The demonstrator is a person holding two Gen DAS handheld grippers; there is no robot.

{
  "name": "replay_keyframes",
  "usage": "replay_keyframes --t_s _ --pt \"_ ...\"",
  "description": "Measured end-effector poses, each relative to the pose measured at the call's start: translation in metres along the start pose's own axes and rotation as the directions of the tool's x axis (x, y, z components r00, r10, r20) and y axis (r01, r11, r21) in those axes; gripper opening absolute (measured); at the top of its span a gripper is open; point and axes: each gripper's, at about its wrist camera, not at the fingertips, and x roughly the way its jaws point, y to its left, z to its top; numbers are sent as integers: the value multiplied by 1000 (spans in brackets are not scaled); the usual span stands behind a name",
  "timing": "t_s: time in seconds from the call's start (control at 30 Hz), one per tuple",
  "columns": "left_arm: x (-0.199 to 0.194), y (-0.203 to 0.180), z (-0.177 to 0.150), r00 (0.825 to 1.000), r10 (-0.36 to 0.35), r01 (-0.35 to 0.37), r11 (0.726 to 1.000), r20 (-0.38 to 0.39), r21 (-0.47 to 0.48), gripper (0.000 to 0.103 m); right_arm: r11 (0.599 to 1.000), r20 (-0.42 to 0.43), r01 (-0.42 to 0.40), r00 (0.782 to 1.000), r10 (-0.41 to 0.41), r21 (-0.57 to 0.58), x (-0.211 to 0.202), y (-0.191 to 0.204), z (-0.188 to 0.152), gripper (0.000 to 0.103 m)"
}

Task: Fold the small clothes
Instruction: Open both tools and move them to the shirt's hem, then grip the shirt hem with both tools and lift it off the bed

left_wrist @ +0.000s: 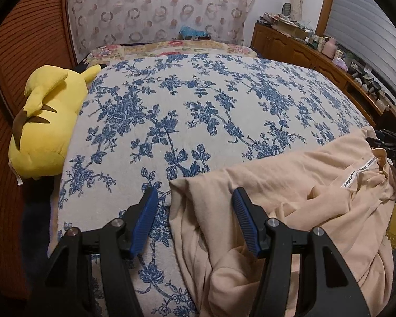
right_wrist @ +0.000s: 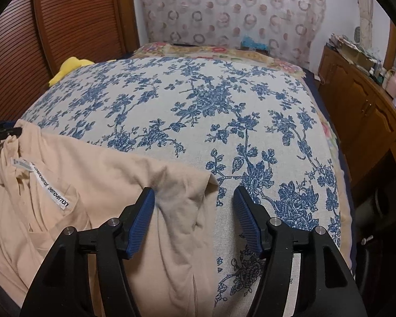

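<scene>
Grabbing the peach shirt (left_wrist: pixel 290 206) well means each tool should bite one edge only (not a thick bunch), so the left gripper (left_wrist: pixel 195 200) and the right gripper (right_wrist: pixel 194 200), both wide open and holding nothing, should close on the cloth edge lying between their blue fingers (left_wrist: pixel 145 219). The shirt is soft, wrinkly and bunched up on the blue flower blanket (left_wrist: pixel 187 111), lying right under both tools, with its white neck label (right_wrist: pixel 54 189) showing.
</scene>
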Motion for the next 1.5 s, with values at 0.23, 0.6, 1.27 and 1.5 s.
replay_keyframes --t_s 0.23,0.6,1.27,1.5 --pt "0 -3 -2 1000 17 -17 1000 8 16 58 1000 -1 0 1000 0 0 0 0 0 65" --pt "-1 -6 -4 1000 14 -15 999 20 44 58 1000 -8 3 1000 -3 -14 2 1 1 65" --pt "-89 -35 15 967 -105 89 993 232 78 9 981 90 -159 981 169 -112 -56 37 14 6" --pt "-176 -49 61 885 -153 101 985 440 141 9 968 319 -106 931 177 -226 -174 71 56 6"
